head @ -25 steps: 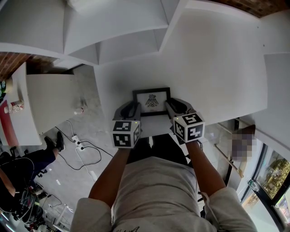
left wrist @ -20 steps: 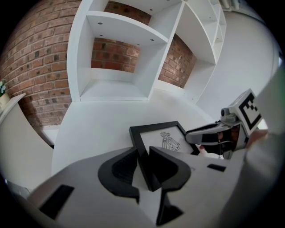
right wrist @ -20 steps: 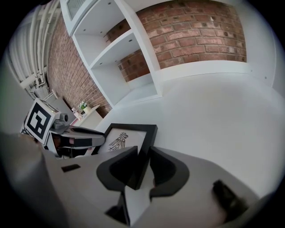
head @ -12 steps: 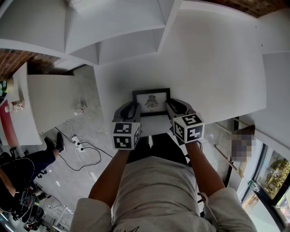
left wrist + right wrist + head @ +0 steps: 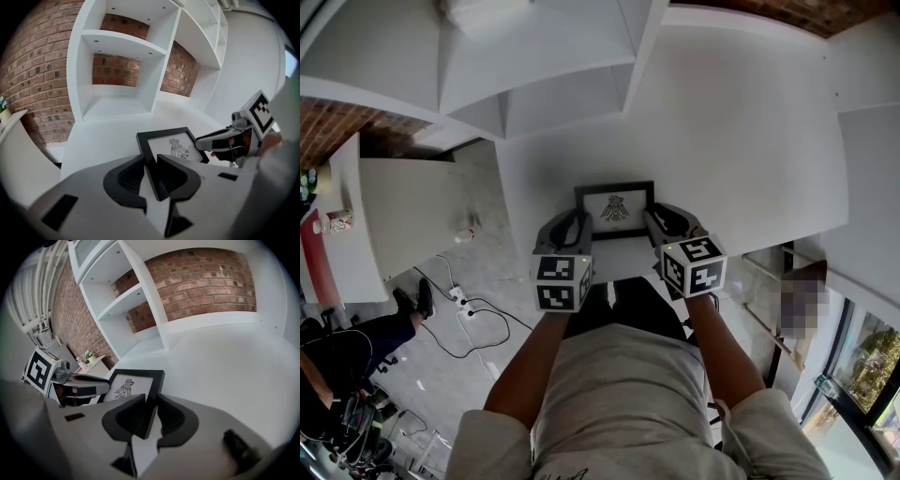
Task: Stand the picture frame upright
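Picture frame: black-edged with a dark bird drawing, it sits near the front of the white table, face turned up toward you and caught between your two grippers.
Head view, left side: only here do you see the floor cables below the table.
Left gripper: it sits at the frame's left side, but from above its marker cube hides the contact.
Left gripper view: here your left gripper has the frame's left rail pinched between its pads. Your other tool reaches in from the far side, and white shelves stand behind.
Right gripper: it sits at the frame's right side.
Right gripper view: the right gripper clamps the frame's right rail. Brick wall shows beyond.
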Demonstrator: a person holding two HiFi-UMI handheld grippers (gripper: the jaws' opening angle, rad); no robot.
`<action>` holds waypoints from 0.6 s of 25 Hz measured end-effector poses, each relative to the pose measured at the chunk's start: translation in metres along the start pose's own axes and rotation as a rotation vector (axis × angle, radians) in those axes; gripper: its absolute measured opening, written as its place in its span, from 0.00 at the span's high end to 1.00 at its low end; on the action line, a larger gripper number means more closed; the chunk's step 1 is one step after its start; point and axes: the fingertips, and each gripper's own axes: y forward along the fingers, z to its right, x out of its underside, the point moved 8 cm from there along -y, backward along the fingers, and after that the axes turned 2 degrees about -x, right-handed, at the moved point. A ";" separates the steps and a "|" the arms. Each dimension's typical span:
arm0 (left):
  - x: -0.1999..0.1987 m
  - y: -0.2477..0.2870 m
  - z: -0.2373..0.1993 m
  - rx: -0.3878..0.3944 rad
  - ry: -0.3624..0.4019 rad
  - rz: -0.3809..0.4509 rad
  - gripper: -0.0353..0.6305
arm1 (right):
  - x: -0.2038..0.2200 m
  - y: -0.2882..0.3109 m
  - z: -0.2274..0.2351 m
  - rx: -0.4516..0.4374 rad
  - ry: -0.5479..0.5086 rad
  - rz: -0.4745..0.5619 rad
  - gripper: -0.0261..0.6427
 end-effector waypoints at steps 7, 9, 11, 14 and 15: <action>-0.018 -0.001 0.000 -0.009 0.022 0.043 0.80 | -0.019 -0.005 0.001 0.003 -0.025 0.050 0.82; -0.026 0.000 0.000 -0.012 0.026 0.060 0.81 | -0.027 -0.006 0.002 0.012 -0.037 0.066 0.82; -0.034 0.001 -0.001 -0.012 0.032 0.076 0.81 | -0.034 -0.006 0.004 0.018 -0.044 0.081 0.82; -0.045 0.003 -0.003 -0.012 0.039 0.097 0.81 | -0.044 -0.005 0.007 0.019 -0.047 0.099 0.82; -0.049 0.004 -0.003 -0.012 0.041 0.102 0.81 | -0.047 -0.005 0.008 0.018 -0.047 0.105 0.82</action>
